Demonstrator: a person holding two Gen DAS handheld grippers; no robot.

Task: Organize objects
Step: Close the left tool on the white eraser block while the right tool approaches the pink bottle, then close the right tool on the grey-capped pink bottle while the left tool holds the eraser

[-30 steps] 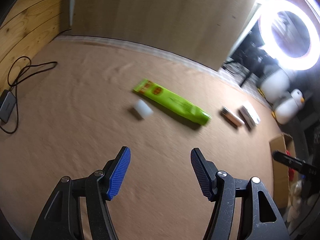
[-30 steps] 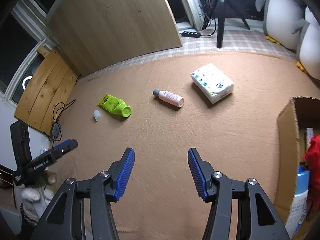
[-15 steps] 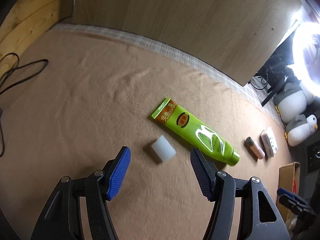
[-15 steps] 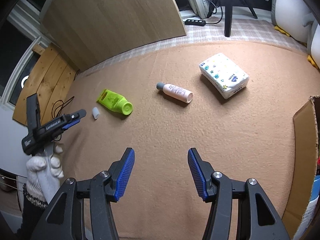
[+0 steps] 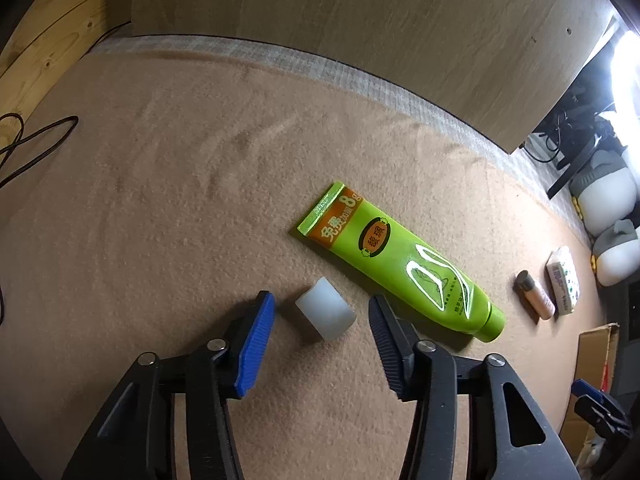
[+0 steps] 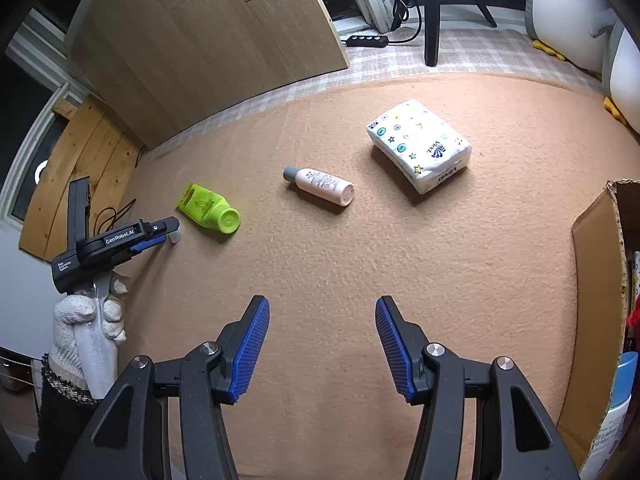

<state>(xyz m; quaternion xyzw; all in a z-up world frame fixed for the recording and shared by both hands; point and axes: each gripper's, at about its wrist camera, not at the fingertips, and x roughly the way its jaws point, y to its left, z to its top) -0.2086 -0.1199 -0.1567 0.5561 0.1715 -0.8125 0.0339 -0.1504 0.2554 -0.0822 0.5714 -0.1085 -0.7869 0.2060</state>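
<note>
Left gripper (image 5: 322,310) closing around white cap (image 5: 326,314) — barely visible, perhaps, from right wrist.

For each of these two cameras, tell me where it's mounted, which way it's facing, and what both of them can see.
Left wrist: sits on the left gripper, looking steeply down at the white cap between its closing jaws, pads not touching; only its own fingers show.
Right wrist: sits on the right gripper, looking down across the tan mat; its open fingers and the gloved hand show.
Shared: green tube, pink bottle, tissue pack, cardboard box.
</note>
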